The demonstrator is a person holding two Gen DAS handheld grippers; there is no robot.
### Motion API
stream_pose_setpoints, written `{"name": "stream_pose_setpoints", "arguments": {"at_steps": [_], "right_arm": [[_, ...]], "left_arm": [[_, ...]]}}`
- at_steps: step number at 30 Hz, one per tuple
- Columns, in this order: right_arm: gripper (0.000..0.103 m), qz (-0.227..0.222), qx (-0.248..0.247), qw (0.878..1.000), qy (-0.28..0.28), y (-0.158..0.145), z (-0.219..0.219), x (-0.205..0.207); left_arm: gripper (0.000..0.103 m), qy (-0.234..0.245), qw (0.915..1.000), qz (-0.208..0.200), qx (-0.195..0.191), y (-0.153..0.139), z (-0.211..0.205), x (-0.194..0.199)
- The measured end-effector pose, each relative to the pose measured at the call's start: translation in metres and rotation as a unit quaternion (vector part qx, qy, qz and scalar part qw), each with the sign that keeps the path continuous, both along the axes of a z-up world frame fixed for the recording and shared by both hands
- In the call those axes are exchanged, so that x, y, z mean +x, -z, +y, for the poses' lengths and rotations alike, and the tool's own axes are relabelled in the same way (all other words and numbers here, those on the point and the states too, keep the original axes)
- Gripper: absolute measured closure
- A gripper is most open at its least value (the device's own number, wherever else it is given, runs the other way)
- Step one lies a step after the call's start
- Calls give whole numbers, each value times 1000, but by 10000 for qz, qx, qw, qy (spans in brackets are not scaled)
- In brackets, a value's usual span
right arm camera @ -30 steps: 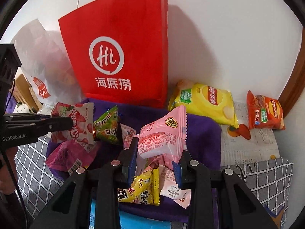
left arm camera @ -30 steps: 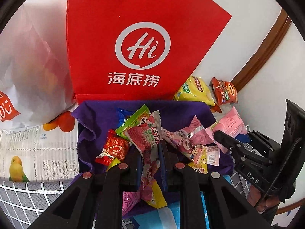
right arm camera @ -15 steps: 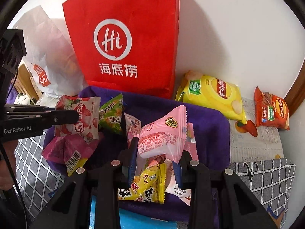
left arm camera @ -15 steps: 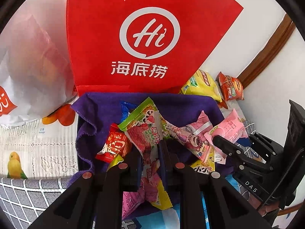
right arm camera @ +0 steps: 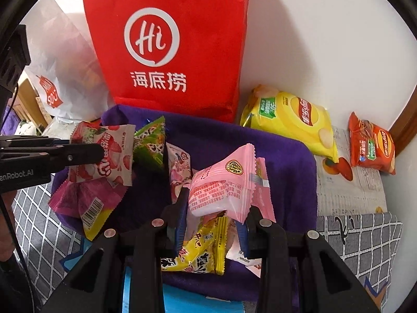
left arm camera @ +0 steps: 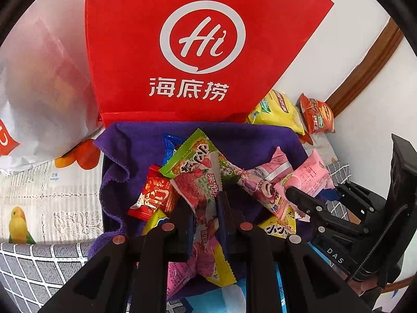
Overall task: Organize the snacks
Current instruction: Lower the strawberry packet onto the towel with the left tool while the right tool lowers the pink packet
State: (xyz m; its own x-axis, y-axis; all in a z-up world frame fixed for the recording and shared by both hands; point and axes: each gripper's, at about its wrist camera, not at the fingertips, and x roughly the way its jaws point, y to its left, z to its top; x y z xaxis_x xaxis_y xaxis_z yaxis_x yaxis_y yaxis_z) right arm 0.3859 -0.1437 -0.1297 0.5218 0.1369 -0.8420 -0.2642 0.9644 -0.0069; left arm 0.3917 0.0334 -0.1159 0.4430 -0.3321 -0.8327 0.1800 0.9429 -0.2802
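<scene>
Your right tool (right arm camera: 215,208) is clamped on a pink packet (right arm camera: 221,190), held above the purple cloth (right arm camera: 286,161), its long axis tilted up and away toward the red bag (right arm camera: 169,39). Your left tool (left arm camera: 206,208) is clamped on a strawberry packet (left arm camera: 198,185), its length running away from you toward that bag. More wrapped snacks lie on the cloth beneath. A yellow chip bag (right arm camera: 292,120) and an orange one (right arm camera: 372,143) lie by the wall.
</scene>
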Motion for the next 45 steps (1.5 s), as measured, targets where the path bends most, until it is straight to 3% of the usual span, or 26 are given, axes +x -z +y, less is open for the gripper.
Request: {"name": "stream_pose_setpoints", "arguments": {"at_steps": [21,23,26,36,40,45], "right_arm": [[69,-4,-86,9999,79,3,-4,3],[66,21,-95,9999,101,4,-5,4],[55,35,-96,9999,127,3,-4,4],[36,-419,42,9989,222,-24,-5,-7],[34,-664,106,9969,398,-46,-12,-16],[34,-662,370,9953,606,-66,-23,-35]], "left_arm": [[84,10,10000,18,30,1,-2,1],[72,-1,10000,3,47,-1,-1,1],[53,-52,9999,-56,148,-7,0,0],[45,-103,9995,-236,159,-31,4,-10],[44,-111,9991,-357,209,-48,7,-19],[40,-236,9973,-651,236,-75,11,-37]]}}
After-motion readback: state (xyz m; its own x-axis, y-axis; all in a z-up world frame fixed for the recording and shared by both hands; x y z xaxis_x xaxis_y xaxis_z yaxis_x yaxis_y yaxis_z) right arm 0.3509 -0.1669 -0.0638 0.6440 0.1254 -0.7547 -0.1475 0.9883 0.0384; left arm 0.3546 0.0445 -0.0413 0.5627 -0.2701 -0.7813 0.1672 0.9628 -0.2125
